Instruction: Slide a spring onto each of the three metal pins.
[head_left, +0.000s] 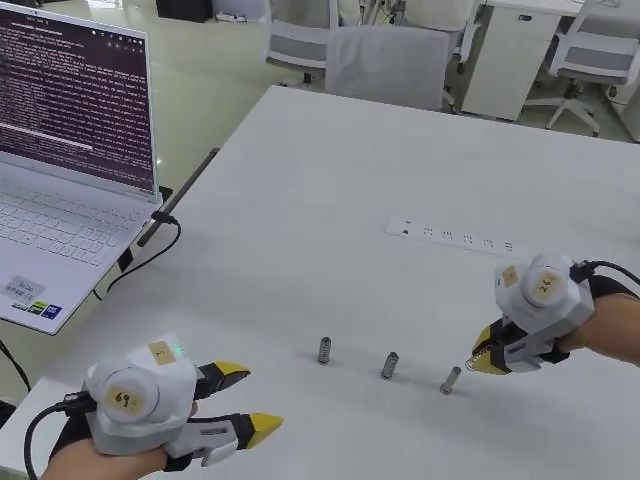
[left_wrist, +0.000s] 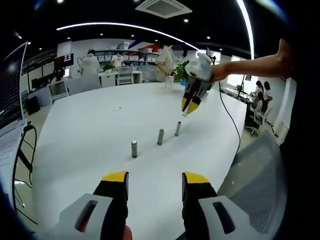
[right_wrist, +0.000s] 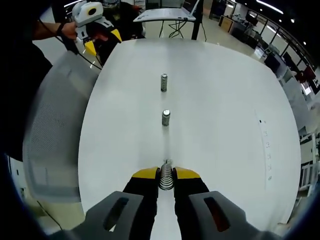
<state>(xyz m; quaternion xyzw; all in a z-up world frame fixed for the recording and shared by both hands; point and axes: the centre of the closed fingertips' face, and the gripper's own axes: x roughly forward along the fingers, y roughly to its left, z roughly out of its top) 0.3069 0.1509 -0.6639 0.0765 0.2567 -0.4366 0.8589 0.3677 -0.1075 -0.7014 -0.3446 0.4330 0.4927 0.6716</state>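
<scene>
Three metal pins stand in a row on the white table (head_left: 330, 200). The left pin (head_left: 324, 350) and the middle pin (head_left: 389, 365) each carry a spring. The right pin (head_left: 450, 380) looks bare. My right gripper (head_left: 484, 360) hovers just right of that pin, shut on a spring (right_wrist: 165, 177), with the pin's top (right_wrist: 168, 162) right beyond the spring. My left gripper (head_left: 248, 400) rests open near the table's front left, holding nothing. The left gripper view shows the pins (left_wrist: 160, 136) ahead and the right gripper (left_wrist: 187, 106) above the farthest one.
An open laptop (head_left: 70, 150) sits at the left with a black cable (head_left: 150, 250) running off its side. A white power strip (head_left: 455, 238) lies behind the pins. Grey chairs (head_left: 385, 65) stand past the table's far edge.
</scene>
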